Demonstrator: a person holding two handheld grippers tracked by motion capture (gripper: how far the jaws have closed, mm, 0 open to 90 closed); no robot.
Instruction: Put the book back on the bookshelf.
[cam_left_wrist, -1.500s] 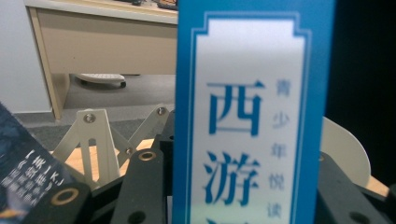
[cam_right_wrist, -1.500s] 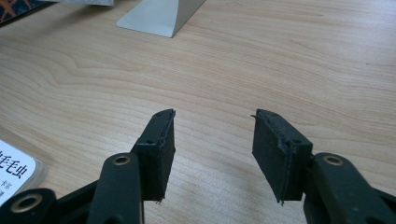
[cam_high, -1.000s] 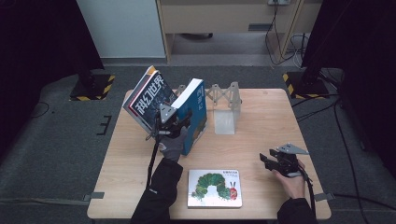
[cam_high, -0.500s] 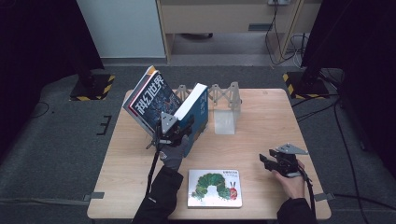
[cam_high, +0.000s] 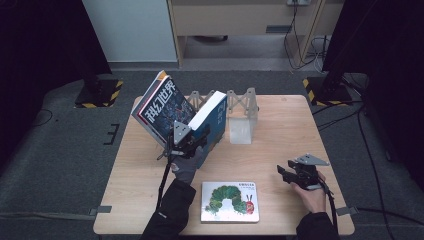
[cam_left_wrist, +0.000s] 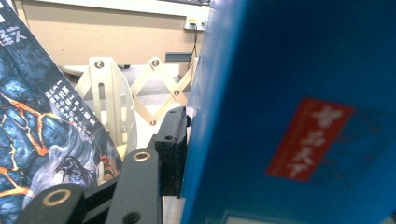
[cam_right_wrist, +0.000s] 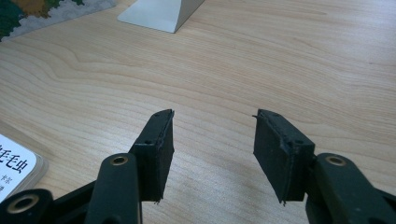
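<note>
One blue book (cam_high: 212, 122) — upright, red-labelled

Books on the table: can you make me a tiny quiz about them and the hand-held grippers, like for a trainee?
1. True or false: the caterpillar book lies flat on the table.
2. Which one is at the blue book? A the left hand-held gripper, B the other one.
3. Fill in: the right hand-held gripper has its jaws ____, with nothing between them.
Key: 1 true; 2 A; 3 open.
</note>
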